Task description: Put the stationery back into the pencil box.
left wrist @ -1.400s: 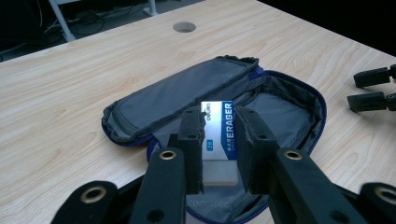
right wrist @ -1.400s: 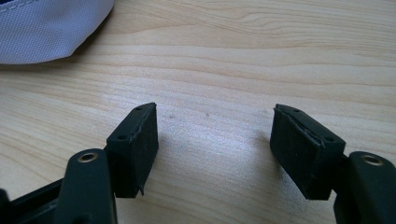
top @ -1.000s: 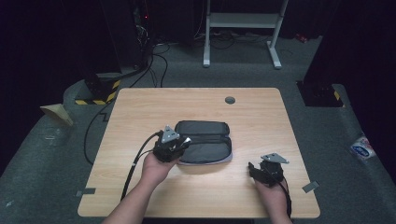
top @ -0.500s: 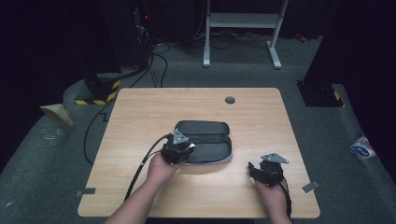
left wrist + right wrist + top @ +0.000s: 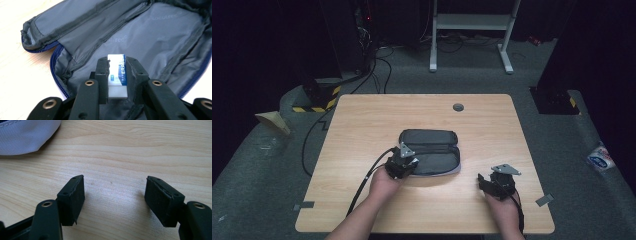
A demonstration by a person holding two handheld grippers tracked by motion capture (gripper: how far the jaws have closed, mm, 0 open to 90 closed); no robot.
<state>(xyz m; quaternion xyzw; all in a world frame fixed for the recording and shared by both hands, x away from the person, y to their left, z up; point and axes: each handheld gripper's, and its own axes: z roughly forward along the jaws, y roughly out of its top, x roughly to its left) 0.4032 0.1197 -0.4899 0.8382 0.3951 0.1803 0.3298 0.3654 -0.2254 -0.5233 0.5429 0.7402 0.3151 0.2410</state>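
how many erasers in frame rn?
1. The eraser is clamped between the left gripper jaws, over the open pencil case. More could be hidden under the case's folds.

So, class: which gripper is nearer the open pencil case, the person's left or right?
Left. The left gripper hangs over the pencil case, shut on an eraser above its lining. The right gripper sits apart on the table, jaws open.
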